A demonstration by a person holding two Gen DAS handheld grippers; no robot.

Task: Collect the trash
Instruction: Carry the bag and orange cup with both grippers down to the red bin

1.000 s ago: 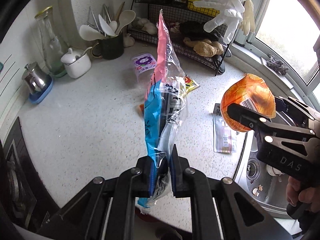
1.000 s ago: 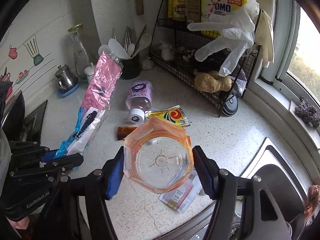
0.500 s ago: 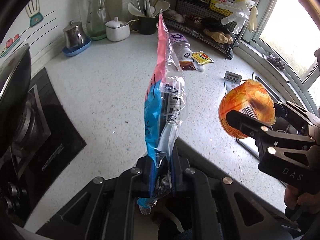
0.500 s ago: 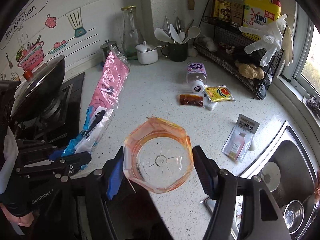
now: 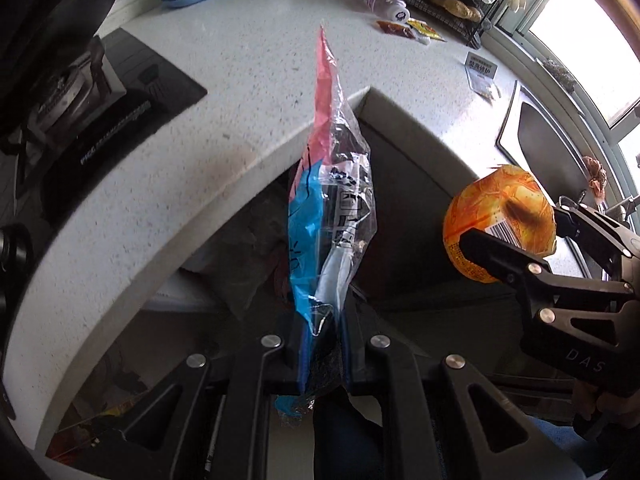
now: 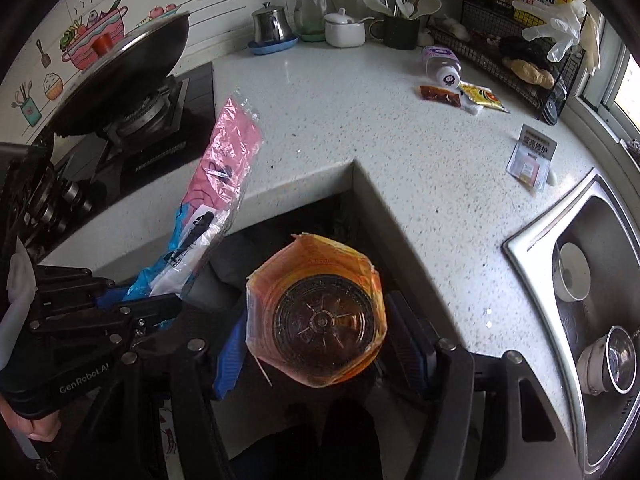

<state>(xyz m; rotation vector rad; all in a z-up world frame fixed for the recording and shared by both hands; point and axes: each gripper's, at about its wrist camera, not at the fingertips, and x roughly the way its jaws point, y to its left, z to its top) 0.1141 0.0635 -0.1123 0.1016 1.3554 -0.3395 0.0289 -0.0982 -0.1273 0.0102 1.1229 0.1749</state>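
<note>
My left gripper (image 5: 320, 344) is shut on the lower end of a long pink and blue plastic wrapper (image 5: 328, 208), held upright off the counter's front edge. It also shows in the right wrist view (image 6: 216, 184), with the left gripper (image 6: 156, 304) below it. My right gripper (image 6: 320, 336) is shut on an orange plastic cup (image 6: 316, 320), bottom toward the camera; the cup shows in the left wrist view (image 5: 500, 220) too. On the counter lie a purple-capped bottle (image 6: 440, 64), a brown sachet (image 6: 440, 94), a yellow sachet (image 6: 484, 98) and a white packet (image 6: 532, 158).
The speckled white counter (image 6: 360, 120) has an inside corner below both grippers, with a dark floor space holding a bag (image 5: 248, 248). A stove with a pan (image 6: 120, 64) is left, a steel sink (image 6: 592, 300) right, a wire rack (image 6: 512, 48) at the back.
Both grippers have pulled back and down from the counter with their loads, past its front edge. The counter items now lie far away; the dark space under the counter has come into view.
</note>
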